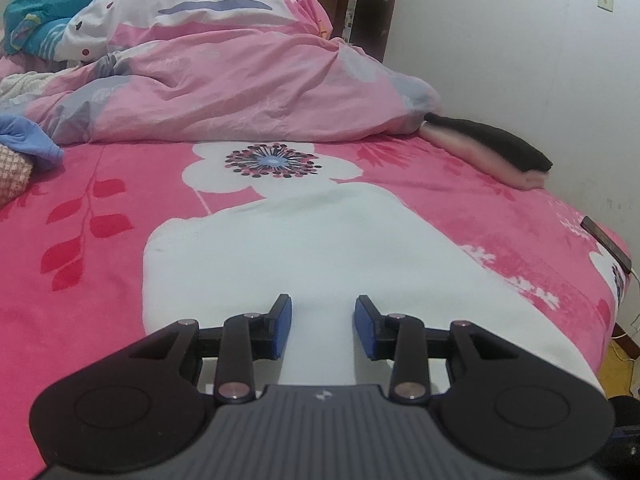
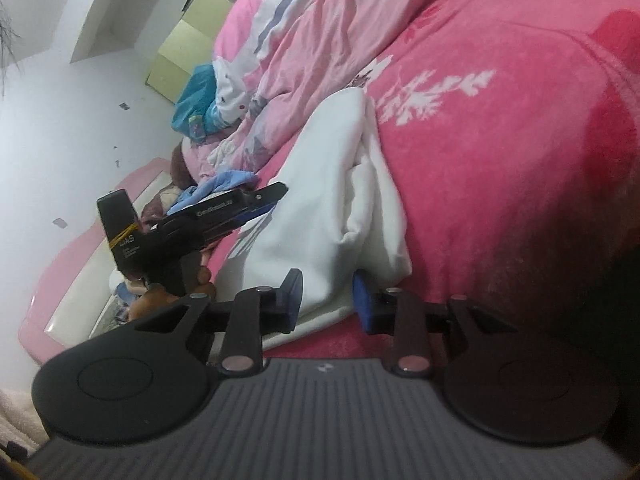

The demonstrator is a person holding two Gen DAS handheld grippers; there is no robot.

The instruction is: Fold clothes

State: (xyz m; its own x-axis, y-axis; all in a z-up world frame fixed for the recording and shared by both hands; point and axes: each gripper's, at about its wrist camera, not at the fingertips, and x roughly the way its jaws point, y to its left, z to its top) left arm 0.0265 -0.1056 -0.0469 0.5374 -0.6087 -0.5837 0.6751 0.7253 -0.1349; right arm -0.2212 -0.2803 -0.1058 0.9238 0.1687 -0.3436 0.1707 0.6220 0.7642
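Fingers first: left gripper (image 1: 322,326) has its blue pads (image 1: 283,326) partly apart, a narrow gap w/ nothing pinched between them; it sits just over the near part of the white garment (image 1: 320,248). Right gripper (image 2: 327,302) also partly parted; a bunched edge of that same garment (image 2: 340,200) lies in the gap, but can't tell if the pads actually press on it, esp. the right-hand pad, which sits just at the fold.

Garment lies spread on the pink floral bedspread (image 1: 80,240), flat in left wrist view, rumpled and doubled over along one side in right wrist view. Left gripper (image 2: 256,210) also shows in right wrist view, w/ fingers of a hand (image 2: 202,276) around its handle, at the garment's far edge.

Beyond: a heaped pink duvet (image 1: 224,92) across the bed, teal cloth (image 1: 44,12) behind it, blue cloth (image 1: 28,136) at left edge. Near the wall, a folded stack, dark piece on pale pink one (image 1: 492,152). Small dark device (image 1: 606,244) at the bed's right edge.
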